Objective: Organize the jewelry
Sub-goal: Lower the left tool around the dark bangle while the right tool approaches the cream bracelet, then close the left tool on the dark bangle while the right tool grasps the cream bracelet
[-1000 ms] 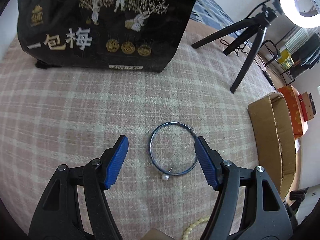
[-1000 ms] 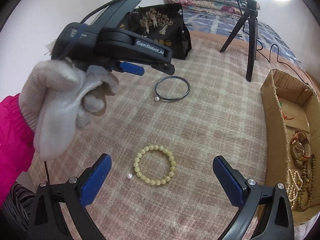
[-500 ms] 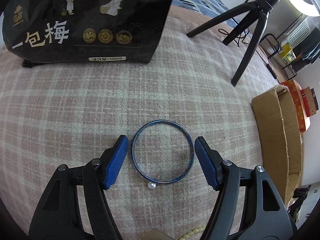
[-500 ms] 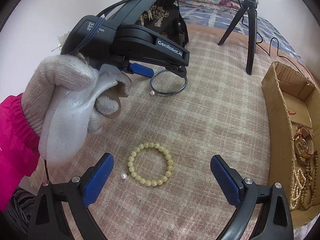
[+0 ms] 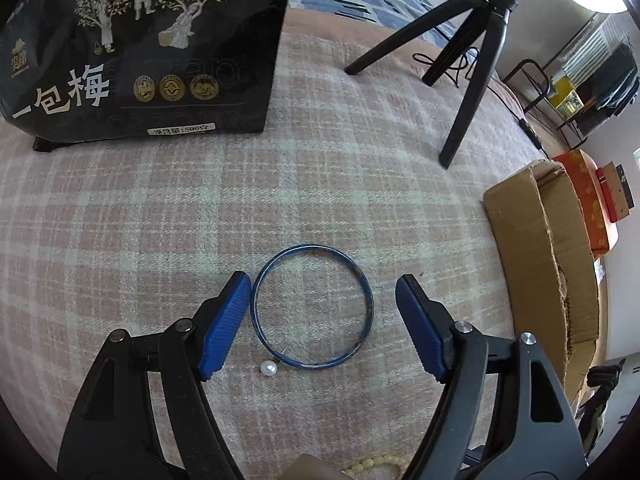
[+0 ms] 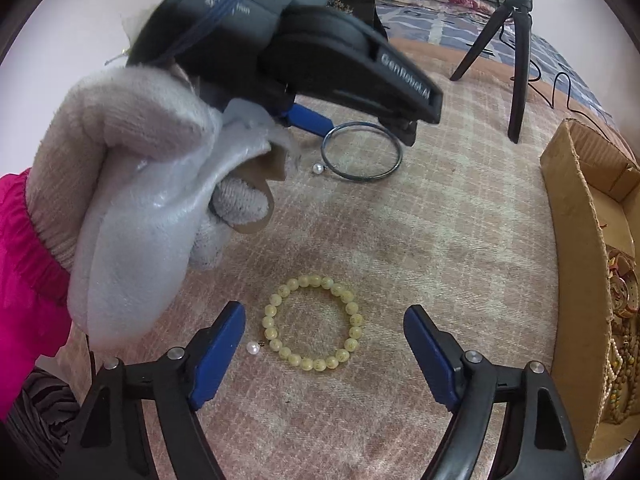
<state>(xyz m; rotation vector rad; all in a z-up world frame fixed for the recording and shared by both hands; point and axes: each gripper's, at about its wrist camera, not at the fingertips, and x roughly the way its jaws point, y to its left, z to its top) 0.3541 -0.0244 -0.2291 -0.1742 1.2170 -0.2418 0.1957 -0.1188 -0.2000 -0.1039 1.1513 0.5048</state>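
Both pickups are in hand: the left gripper (image 5: 323, 306), jaws opening, straddles the blue bangle (image 5: 311, 306) on the blanket (image 5: 160, 216), while the right gripper (image 6: 324, 338), jaws closing but not yet gripping, frames the nearer bead bracelet (image 6: 313, 322), each needing a squeeze next.

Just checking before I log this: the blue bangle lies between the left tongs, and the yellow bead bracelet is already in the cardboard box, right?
Not quite. The blue bangle does lie between the left tongs, but the yellow bead bracelet is not in the cardboard box. It lies on the plaid blanket between the right tongs, as the right wrist view shows.
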